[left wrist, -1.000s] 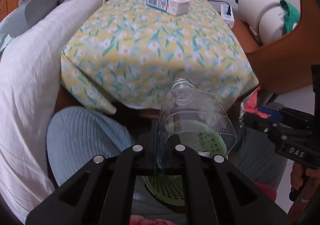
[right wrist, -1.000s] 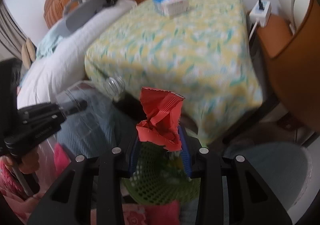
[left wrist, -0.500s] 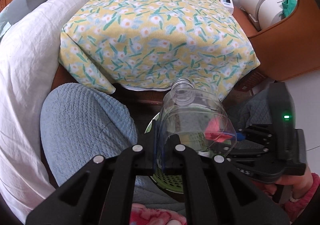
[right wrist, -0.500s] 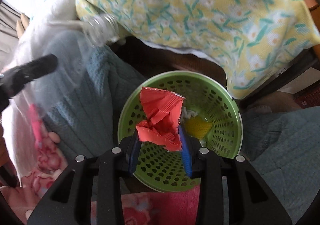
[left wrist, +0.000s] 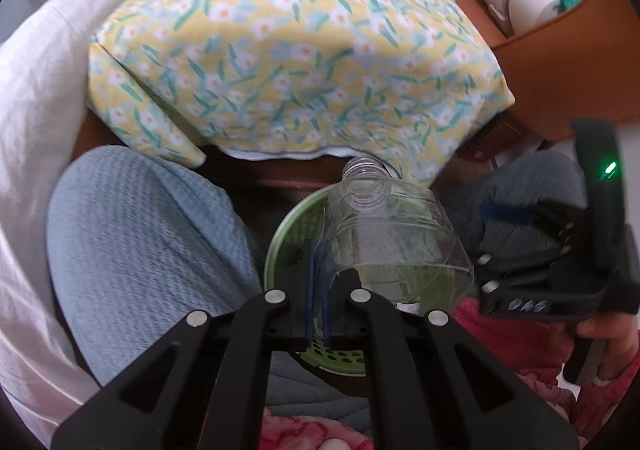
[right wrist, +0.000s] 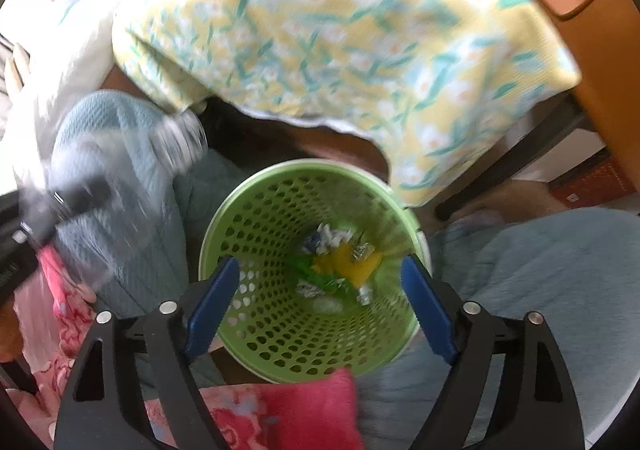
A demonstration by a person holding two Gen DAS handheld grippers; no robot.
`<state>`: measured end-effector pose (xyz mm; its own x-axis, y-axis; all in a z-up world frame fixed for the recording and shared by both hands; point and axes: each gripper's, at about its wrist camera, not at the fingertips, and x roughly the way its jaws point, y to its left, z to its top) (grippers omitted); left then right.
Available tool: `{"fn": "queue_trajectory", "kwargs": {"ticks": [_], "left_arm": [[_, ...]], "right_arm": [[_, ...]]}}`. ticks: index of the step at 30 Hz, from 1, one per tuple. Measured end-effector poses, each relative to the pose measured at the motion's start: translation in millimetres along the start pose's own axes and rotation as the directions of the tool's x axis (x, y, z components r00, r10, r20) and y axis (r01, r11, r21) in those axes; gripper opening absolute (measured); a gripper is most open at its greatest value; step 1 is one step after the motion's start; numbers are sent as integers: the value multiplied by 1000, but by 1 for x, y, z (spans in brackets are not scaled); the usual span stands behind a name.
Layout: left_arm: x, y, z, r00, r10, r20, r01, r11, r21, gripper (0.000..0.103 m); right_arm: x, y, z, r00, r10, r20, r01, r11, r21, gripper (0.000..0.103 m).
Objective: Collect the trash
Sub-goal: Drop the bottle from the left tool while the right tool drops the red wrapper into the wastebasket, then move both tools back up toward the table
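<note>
From the left wrist, the left claw point(left wrist: 316, 298) is clamped on the clear plastic bottle point(left wrist: 384, 238), lower over the green basket point(left wrist: 280, 242) than a second ago, not yet dropped. From the right wrist, the right claw point(right wrist: 320, 306) is opening, nothing between its pads; the red wrapper it gripped is gone, probably among the basket's scraps point(right wrist: 340, 262).

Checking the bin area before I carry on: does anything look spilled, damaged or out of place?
Nothing stands out. The scraps lie inside the green basket, none visibly over its rim. The clear bottle is uncapped but looks empty, pinched in the left gripper.
</note>
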<state>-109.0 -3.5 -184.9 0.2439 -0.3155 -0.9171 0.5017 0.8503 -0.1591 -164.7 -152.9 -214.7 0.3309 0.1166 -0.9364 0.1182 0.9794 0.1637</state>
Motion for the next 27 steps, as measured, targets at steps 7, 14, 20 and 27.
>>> {"fn": "queue_trajectory", "kwargs": {"ticks": [7, 14, 20, 27], "left_arm": [[22, -5, -8, 994, -57, -89, 58, 998, 7, 3], [36, -8, -11, 984, -82, -156, 86, 996, 21, 7], [30, -16, -9, 993, -48, -110, 56, 996, 67, 60], [14, -20, 7, 1000, 9, -12, -8, 994, 106, 70]], "right_arm": [[-16, -19, 4, 999, -22, 44, 20, 999, 46, 87], [-19, -30, 3, 999, -17, 41, 14, 997, 76, 87], [-18, -31, 3, 999, -16, 40, 13, 997, 73, 87], [-23, -27, 5, 998, -13, 59, 9, 998, 69, 87]]}}
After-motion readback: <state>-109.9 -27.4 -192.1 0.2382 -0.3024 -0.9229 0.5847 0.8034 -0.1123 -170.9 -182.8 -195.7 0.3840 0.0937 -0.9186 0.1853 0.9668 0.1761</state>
